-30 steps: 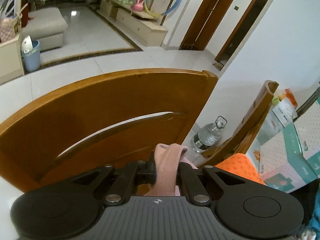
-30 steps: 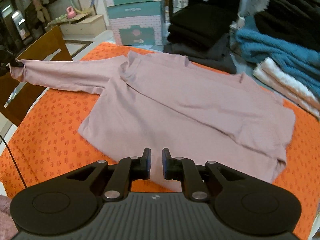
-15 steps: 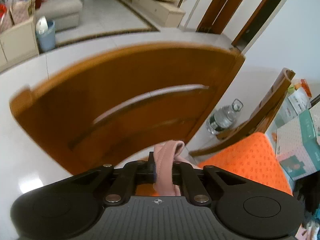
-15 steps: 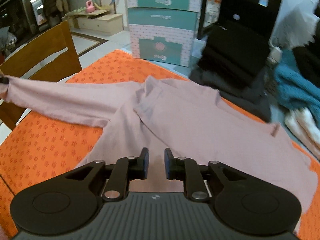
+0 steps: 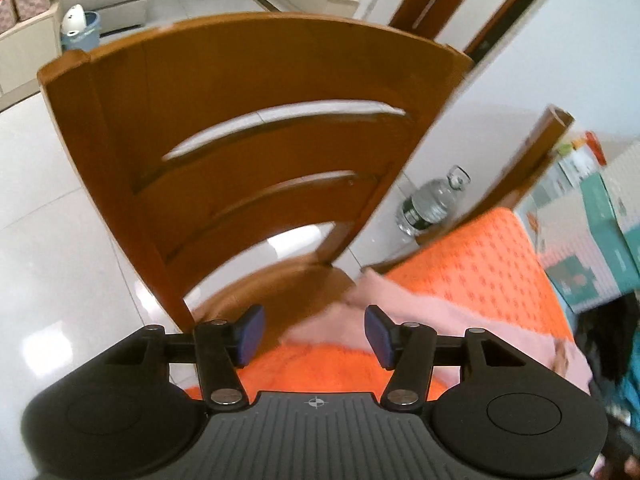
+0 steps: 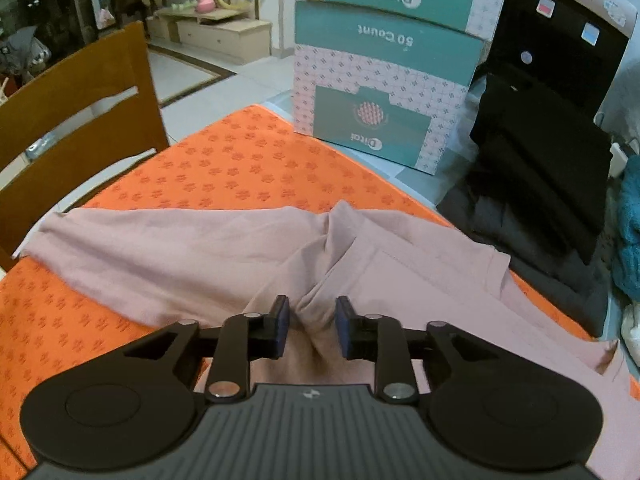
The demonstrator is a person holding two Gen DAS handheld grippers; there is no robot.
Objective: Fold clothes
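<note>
The left tongs [image 5: 312, 334] gape empty above the pink sleeve [image 5: 420, 320] on the orange cloth [image 5: 472, 256], facing a wooden chair [image 5: 248, 92].

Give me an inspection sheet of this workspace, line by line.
Surface: orange mat with a flower print covers the table.
Job's things: pink top lies flat on the mat, one sleeve stretched out toward the chair.
Clutter: teal boxes, black clothes and a blue fleece at the far edge.
Grippers: left gripper open, empty, above the sleeve end; right gripper open, astride a ridge of the top.
Cables: nothing seen.
Surroundings: water bottle on the tiled floor, second chair, doors behind.
</note>
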